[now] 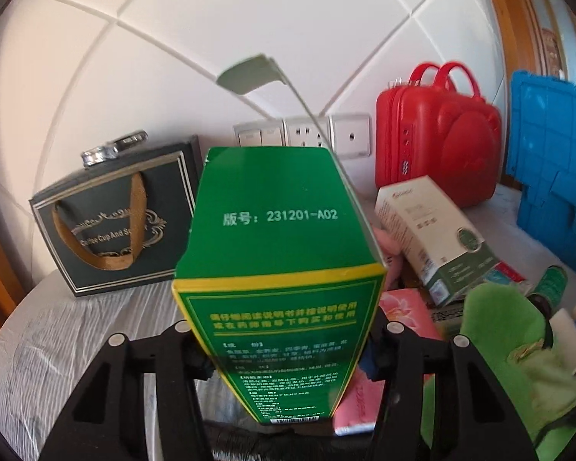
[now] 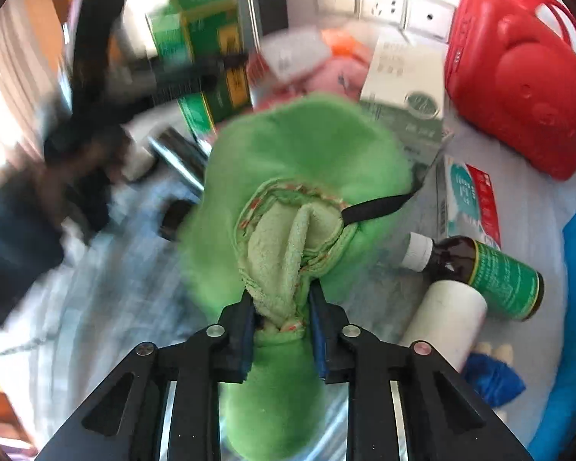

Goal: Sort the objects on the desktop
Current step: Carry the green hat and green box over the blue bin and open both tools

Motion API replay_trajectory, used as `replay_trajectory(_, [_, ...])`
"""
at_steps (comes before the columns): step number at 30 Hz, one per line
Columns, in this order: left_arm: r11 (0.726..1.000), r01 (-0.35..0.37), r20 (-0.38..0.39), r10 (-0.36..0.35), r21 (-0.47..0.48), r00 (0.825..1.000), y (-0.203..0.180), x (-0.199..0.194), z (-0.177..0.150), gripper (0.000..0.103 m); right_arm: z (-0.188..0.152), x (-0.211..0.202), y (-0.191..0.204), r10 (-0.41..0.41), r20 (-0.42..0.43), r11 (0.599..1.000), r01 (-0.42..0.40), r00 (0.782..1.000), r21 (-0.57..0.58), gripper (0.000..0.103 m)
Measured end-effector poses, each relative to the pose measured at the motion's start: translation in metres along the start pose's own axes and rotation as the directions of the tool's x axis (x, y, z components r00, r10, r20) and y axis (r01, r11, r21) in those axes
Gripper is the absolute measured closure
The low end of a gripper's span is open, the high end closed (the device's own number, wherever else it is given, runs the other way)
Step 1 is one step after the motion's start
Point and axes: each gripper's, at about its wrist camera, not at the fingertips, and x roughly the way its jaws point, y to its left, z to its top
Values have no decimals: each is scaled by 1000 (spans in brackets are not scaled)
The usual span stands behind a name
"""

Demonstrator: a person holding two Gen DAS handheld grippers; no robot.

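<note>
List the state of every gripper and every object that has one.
left gripper: shut on green box, end flap open
right gripper: shut on green plush
brown bottle: lying down, capped
red case: upright, closed
dark gift bag: upright

A white tiled wall (image 1: 249,19) with a row of switches and sockets (image 1: 303,134) rises behind a pale grey-covered table (image 1: 76,326), sunlit.
</note>
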Motion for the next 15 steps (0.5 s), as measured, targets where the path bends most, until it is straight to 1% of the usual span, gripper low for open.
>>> replay_trajectory(2, [1000, 10, 27, -9, -4, 1000, 1, -14, 1, 51, 2, -22, -4, 84, 31, 995, -86, 996, 46, 81])
replay_trajectory(4, [1000, 17, 39, -17, -9, 999, 4, -29, 2, 51, 5, -40, -5, 124, 67, 989, -129, 990, 72, 81])
replay_trajectory(7, [1000, 22, 49, -21, -7, 999, 7, -52, 3, 51, 12, -68, 2, 101, 135, 992, -110, 986, 55, 81])
replay_trajectory(10, [1000, 23, 87, -24, 13, 996, 5, -82, 9, 51, 17, -95, 4, 82, 193, 993, -96, 978, 66, 81])
replay_trajectory(15, [999, 30, 156, -36, 42, 987, -1, -145, 23, 51, 24, -145, 11, 72, 296, 991, -101, 952, 84, 81])
